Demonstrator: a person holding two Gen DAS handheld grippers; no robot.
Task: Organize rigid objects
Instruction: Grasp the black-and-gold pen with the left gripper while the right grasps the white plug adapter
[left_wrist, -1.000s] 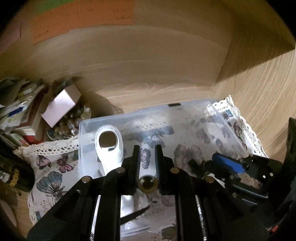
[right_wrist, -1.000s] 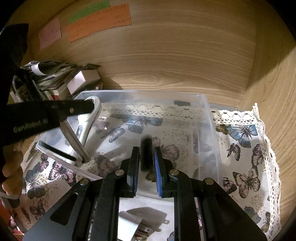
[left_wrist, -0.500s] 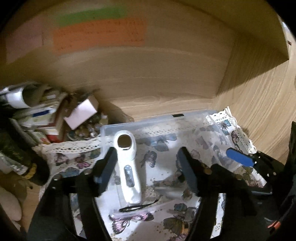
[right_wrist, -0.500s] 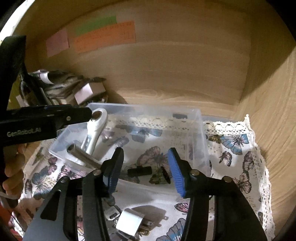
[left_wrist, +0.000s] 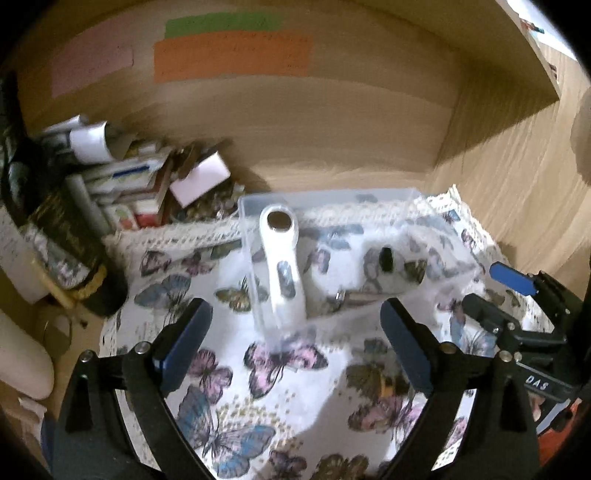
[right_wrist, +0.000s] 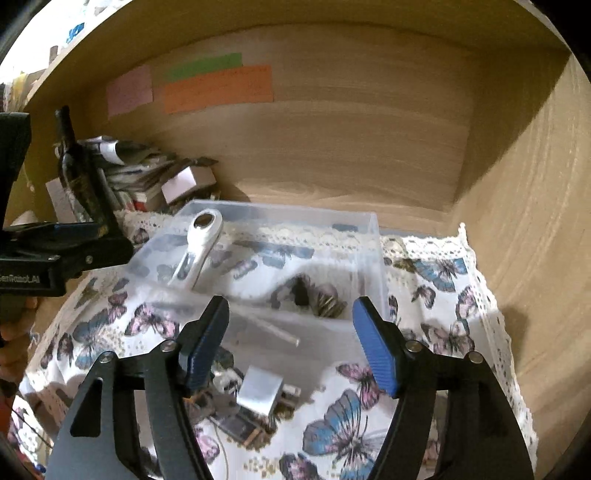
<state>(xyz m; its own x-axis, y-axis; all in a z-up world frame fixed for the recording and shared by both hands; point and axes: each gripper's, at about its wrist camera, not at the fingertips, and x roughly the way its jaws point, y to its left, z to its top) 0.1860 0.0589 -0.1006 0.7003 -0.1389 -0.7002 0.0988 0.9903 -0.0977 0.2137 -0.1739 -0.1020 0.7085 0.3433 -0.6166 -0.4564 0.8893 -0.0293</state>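
Both tools are matte black plastic with angular, cut-out arms. The left gripper (left_wrist: 295, 325) and right gripper (right_wrist: 290, 334) carry ribbed blue pads (right_wrist: 375, 354) on the jaws, each arm fixed with round silver screws (right_wrist: 413, 345). White lettering marks the black bodies. Bare skin of the left hand (right_wrist: 14, 332) shows at the edge.

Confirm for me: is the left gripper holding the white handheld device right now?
No, the left gripper is wide open and empty, while the white device lies inside the clear bin.
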